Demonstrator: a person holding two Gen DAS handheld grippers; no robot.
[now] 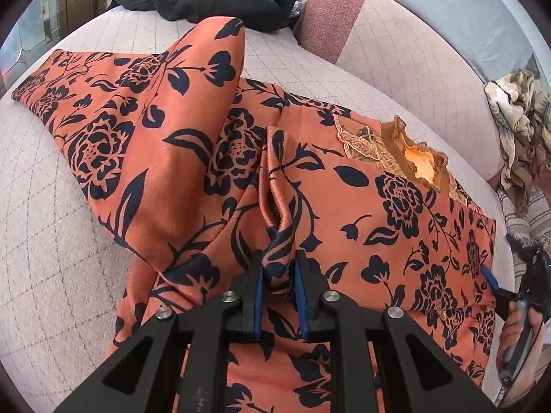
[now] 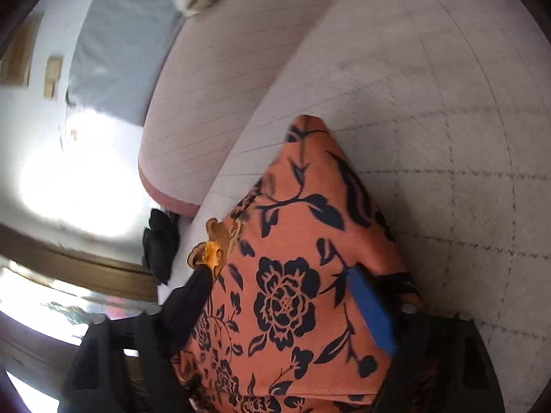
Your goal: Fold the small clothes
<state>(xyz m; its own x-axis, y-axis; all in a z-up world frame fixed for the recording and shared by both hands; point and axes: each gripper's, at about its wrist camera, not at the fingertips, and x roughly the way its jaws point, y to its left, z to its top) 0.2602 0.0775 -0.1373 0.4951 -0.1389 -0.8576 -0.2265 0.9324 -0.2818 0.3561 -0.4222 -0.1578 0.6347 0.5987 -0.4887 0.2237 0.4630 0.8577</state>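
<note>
Here the orange floral garment lies spread on a pale quilted sofa seat, its collar with a frilled orange trim toward the right in the left wrist view. The left tool points steeply down at the middle of the garment; its blue pads stand close together with a raised ridge of the fabric pinched between them, so it is closed on the cloth. A sleeve or corner of the garment stands lifted beyond that ridge, toward the back of the seat. The right tool sits at the garment's right edge, seen in the left wrist view at the far right with a hand on its grip. In the right wrist view, which is motion-blurred, its jaws stand wide apart with the garment lying between them: one black finger is near the collar trim and the blue pad is on the opposite side, resting against the fabric but not pressing it together with the other finger. A black garment lies at the far end of the seat, apart from the orange one, and a beige patterned cloth lies to the right by the backrest cushion.
</note>
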